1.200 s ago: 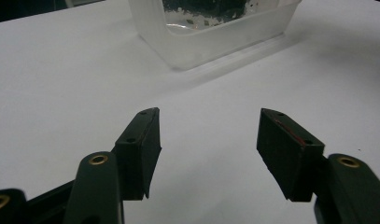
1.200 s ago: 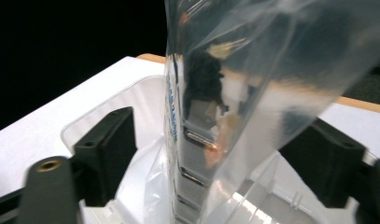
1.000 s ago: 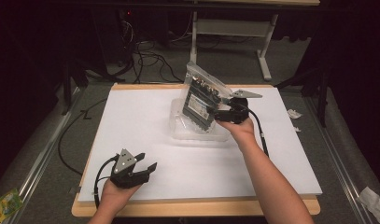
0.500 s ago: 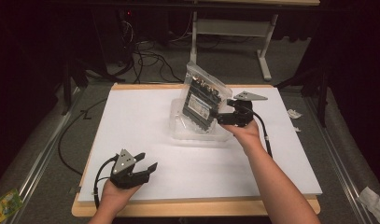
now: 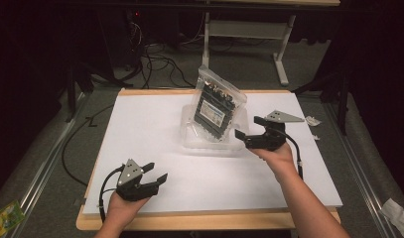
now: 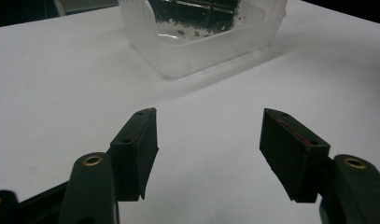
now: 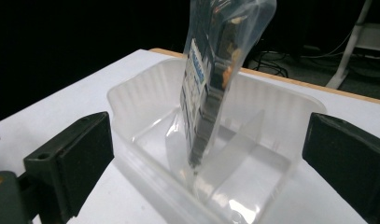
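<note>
One clear plastic bag of dark, black-cased parts with a white label (image 5: 217,111) stands on end inside one shallow, translucent plastic tray (image 5: 189,136), leaning back and rising well above the tray's rim. The tray sits toward the far middle of one white sheet (image 5: 140,129) that covers the wooden bench (image 5: 204,220).

Two hand-held grippers are over the bench, one in each of the person's hands. The right gripper (image 5: 250,130) is just beside the tray's right end, near the bag but clear of it; its two black fingers (image 7: 80,158) have just been spreading and stand wide apart, released, with nothing pressed between them. In the right gripper view the tray and the upright bag lie ahead between the two fingers, untouched by either. One grey three-cornered plate (image 5: 284,117) sticks out on top of this gripper, and one cable (image 5: 296,153) trails back along the forearm.

The left gripper (image 5: 156,173) hovers low over the near left part of the white sheet, well apart from the tray. Its two fingers (image 6: 138,149) are also parted and empty, with bare white sheet between them; the tray's ribbed corner (image 6: 178,56) shows farther off in the left gripper view.

On the floor beyond the bench there are several dark cables (image 5: 155,59) and one white frame leg (image 5: 281,59). One green packet (image 5: 6,215) lies at the near left, off the bench.
</note>
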A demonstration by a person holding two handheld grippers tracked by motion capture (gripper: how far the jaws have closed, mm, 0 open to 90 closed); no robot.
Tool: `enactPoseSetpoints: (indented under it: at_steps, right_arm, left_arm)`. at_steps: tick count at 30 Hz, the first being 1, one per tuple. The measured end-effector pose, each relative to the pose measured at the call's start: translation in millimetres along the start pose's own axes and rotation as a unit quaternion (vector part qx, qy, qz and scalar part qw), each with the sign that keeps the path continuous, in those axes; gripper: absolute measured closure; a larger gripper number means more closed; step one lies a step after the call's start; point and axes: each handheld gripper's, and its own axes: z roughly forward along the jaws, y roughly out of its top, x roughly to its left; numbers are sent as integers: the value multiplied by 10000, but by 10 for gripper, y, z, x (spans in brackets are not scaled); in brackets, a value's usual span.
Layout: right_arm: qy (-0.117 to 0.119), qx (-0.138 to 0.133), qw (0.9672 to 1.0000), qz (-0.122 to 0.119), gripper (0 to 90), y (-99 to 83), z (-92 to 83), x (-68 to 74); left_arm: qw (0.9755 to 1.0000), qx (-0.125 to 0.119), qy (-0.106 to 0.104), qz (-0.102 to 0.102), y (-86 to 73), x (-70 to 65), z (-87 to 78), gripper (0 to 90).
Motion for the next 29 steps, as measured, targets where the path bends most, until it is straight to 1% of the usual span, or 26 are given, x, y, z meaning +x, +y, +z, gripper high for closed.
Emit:
enactPoseSetpoints:
  at_steps: [3,4,7,9,10,12,13,14,15,16,17,18,20,22,25,29]
  right_arm:
    - [-55,-58,9999,-71,14,-83,-172,30]
    - [-81,-71,9999,-100,13,-129,-262,46]
    - [-110,-114,9998,-107,13,-234,-424,74]
    - [-123,-128,9998,-62,11,-332,-540,90]
    - [-127,-138,9998,-17,11,-392,-596,102]
    - [-141,-116,9998,-8,0,-504,-701,113]
    - [-161,-133,9998,-2,0,-598,-796,120]
    - [-219,-251,9994,35,4,-698,-888,123]
    - [-281,-348,9989,111,31,-816,-975,124]
    - [-323,-284,9990,144,27,-917,-1029,125]
    - [-280,-97,9995,143,11,-985,-1062,114]
    - [-304,-2,9994,168,12,-1054,-1101,110]
    - [-340,46,9991,250,13,-1151,-1159,111]
    - [-356,38,9991,223,13,-1166,-1169,118]
    - [-347,-26,9993,159,12,-1139,-1140,124]
    - [-304,81,9995,96,12,-1162,-1091,124]
  left_arm:
    - [10000,18,-39,42,-4,-3,4,359]
    - [10000,29,-47,43,-3,-7,5,356]
    - [10000,23,-59,50,-1,-31,5,355]
    - [9999,36,-80,102,5,-62,0,352]
    - [9999,28,-93,120,6,-82,0,352]
    - [9998,28,-103,175,7,-120,8,350]
    - [9997,50,-131,202,6,-135,15,349]
    - [9996,67,-141,221,5,-149,25,349]
    - [9996,85,-147,238,5,-161,39,348]
    - [9995,103,-167,263,5,-169,51,346]
    - [9993,130,-174,293,2,-175,64,346]
    - [9993,149,-168,301,-1,-180,76,346]
    - [9992,189,-177,313,-3,-183,97,343]
    - [9992,200,-183,305,-2,-181,111,343]
    - [9992,211,-169,288,-5,-183,122,341]
    - [9993,226,-160,257,-15,-174,118,340]
